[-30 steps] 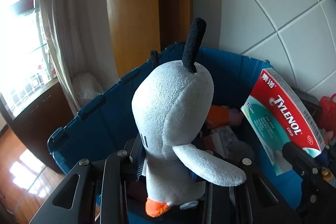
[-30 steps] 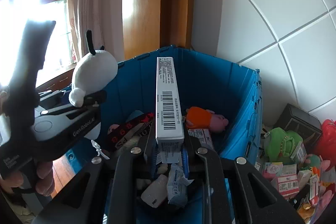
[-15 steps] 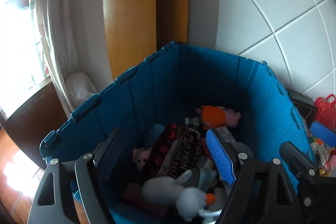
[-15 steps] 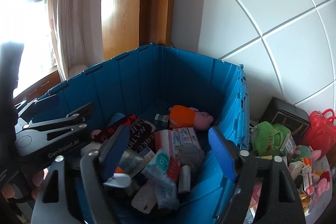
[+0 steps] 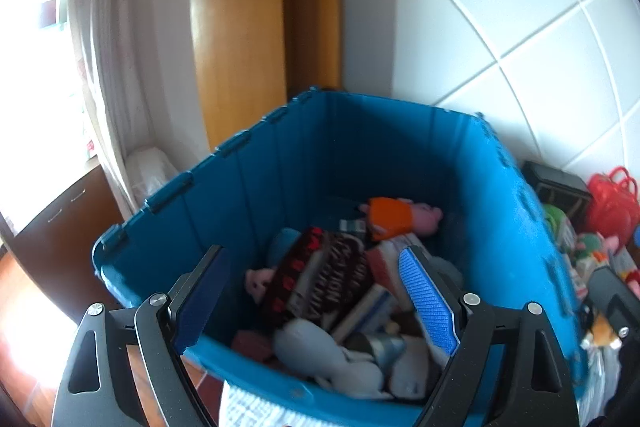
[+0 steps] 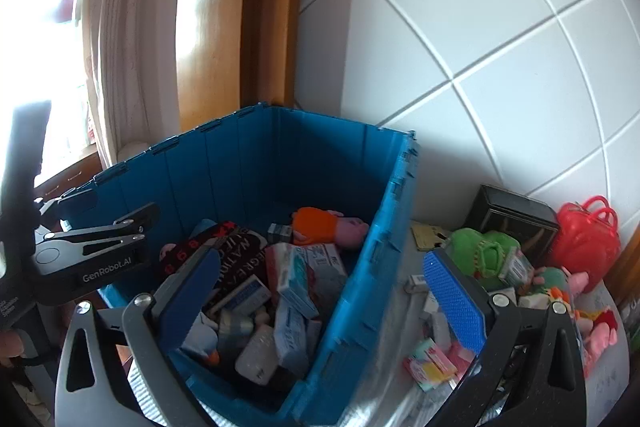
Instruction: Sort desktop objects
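Observation:
The blue bin (image 5: 360, 155) fills the left wrist view, and my left gripper (image 5: 314, 301) hangs open over its near rim with nothing between its fingers. Inside lie the white plush penguin (image 5: 332, 359), a pink pig plush in orange (image 5: 396, 221), a dark printed packet (image 5: 336, 279) and several boxes. In the right wrist view, my right gripper (image 6: 322, 293) is open and empty, straddling the bin's right wall (image 6: 376, 247). A red-and-teal medicine box (image 6: 296, 279) rests among the bin's contents. The left gripper (image 6: 120, 205) shows at the left.
Right of the bin, the table holds a green plush (image 6: 480, 247), a red bag (image 6: 586, 231), a black box (image 6: 512, 219) and several small packets (image 6: 432, 363). A tiled wall (image 6: 480, 47) stands behind. A curtain (image 5: 120, 67) and wooden frame lie left.
Both grippers opened: the penguin dropped from the left one and the long medicine box from the right one into the bin. Both have since drawn back, the right one shifting right.

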### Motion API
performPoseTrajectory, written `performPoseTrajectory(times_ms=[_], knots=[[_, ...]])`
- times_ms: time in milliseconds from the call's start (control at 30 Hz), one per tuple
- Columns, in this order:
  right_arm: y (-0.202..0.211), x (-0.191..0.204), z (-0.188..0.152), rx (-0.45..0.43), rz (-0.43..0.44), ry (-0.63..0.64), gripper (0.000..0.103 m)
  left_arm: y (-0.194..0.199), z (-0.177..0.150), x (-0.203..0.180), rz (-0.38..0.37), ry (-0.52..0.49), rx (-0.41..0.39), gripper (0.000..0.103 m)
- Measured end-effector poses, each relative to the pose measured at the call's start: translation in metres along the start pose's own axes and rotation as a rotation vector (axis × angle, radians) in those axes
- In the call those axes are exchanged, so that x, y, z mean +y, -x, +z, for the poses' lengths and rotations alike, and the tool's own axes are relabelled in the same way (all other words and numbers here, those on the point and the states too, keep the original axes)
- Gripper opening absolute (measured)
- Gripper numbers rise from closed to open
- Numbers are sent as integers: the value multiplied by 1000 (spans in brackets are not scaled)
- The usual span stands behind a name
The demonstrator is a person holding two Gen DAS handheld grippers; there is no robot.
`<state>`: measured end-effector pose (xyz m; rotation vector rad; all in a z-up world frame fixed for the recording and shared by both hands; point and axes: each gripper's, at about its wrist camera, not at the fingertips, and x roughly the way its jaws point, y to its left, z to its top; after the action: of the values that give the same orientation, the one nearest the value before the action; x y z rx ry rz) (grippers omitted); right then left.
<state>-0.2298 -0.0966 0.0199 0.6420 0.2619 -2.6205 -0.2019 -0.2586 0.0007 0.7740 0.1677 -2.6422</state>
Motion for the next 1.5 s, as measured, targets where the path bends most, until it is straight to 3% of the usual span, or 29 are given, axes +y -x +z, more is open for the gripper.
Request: performPoseTrajectory(times_ms=[200,400,600,800,1000,1500], knots=[[67,-55,-42,-24,-60,-56,103,43,-22,-38,-42,-40,-18,88],[131,-117,-101,22,-113,-118,103,106,-67,-101,-134,-76,-8,88],[186,-153,-148,69,-137,-152,103,162,-107,-148,-162,-112,24,88],[231,-162,-168,85,-173,-177,103,205,-123,-160,-175,-140,2,88],[255,-155,-175,78,-204,-201,103,234,-127,-147,-195,-153,-30,88],[273,-135,-186,94,-225,-216,103,252,-140,-127,-210,-173,-15,88]])
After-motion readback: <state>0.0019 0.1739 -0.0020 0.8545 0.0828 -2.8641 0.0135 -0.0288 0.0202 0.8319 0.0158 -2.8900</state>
